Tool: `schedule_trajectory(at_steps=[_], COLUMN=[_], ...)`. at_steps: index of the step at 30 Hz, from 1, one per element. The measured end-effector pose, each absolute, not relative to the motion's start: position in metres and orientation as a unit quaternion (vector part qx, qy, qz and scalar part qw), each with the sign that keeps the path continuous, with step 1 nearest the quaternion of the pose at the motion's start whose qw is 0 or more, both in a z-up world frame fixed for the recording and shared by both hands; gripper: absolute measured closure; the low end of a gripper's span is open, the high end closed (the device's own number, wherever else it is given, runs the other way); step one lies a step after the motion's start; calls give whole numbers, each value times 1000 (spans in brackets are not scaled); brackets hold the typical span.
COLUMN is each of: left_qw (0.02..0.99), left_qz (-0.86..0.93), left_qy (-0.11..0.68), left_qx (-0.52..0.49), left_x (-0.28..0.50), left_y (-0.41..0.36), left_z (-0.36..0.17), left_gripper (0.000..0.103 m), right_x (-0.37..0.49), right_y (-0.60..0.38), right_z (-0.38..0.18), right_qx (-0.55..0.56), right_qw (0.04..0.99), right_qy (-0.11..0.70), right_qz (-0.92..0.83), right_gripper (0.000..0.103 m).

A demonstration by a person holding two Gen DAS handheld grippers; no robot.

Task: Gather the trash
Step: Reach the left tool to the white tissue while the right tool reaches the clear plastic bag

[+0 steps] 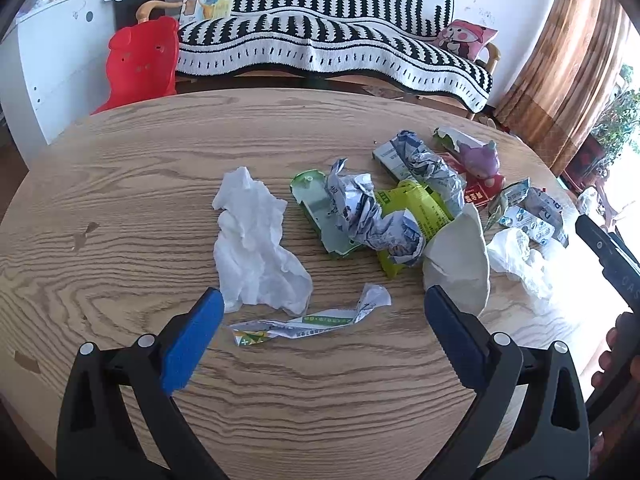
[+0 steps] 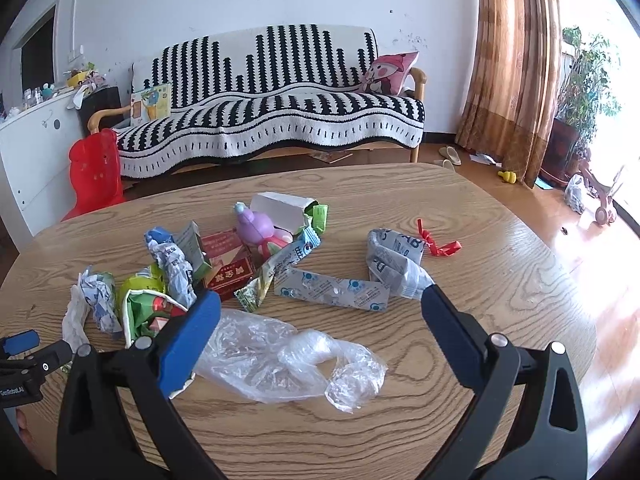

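Trash lies scattered on a round wooden table (image 1: 160,176). In the left wrist view my left gripper (image 1: 324,304) stands open above a twisted paper wrapper (image 1: 308,322), with a crumpled white tissue (image 1: 256,248) just beyond its left finger. Further right sit a green carton (image 1: 316,208), balled printed paper (image 1: 372,216) and a white torn cup piece (image 1: 460,256). In the right wrist view my right gripper (image 2: 320,300) is open over a clear crumpled plastic bag (image 2: 288,360). Beyond it lie a silver-blue wrapper (image 2: 332,290), a red box (image 2: 230,270) and a red ribbon (image 2: 438,244).
A purple toy figure (image 2: 256,228) and a white open box (image 2: 280,206) stand among the trash. Behind the table are a black-and-white covered sofa (image 2: 272,112), a red plastic chair (image 2: 94,168) and a brown curtain (image 2: 512,60). The other gripper shows at the left edge (image 2: 20,356).
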State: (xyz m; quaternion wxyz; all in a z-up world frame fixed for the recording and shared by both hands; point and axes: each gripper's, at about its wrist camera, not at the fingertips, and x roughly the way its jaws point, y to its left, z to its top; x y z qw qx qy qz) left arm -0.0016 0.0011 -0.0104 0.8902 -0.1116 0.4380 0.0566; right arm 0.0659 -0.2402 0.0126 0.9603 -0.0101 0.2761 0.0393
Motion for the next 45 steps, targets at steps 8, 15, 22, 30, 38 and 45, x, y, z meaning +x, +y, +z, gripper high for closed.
schedule_trajectory(at_steps=[8, 15, 22, 30, 38, 45], left_qw=[893, 894, 890, 894, 896, 896], left_qz=[52, 57, 64, 69, 92, 105], left_qy=[431, 430, 438, 428, 419, 412], left_qx=[-114, -110, -108, -109, -113, -130], left_x=[-2, -1, -1, -6, -16, -21], left_y=[5, 7, 13, 25, 56, 78], left_z=[-10, -11, -11, -12, -18, -16], left_gripper=[5, 5, 5, 5, 5, 5], right_x=[66, 66, 72, 75, 73, 75], right_y=[-242, -242, -253, -266, -289, -332], right_z=[9, 8, 4, 4, 5, 0], right_qx=[-10, -10, 12, 17, 4, 79], right_qw=[959, 959, 955, 954, 956, 950], right_qy=[279, 281, 294, 297, 286, 297], right_qz=[39, 40, 40, 32, 58, 46], right_gripper=[6, 6, 6, 6, 6, 6])
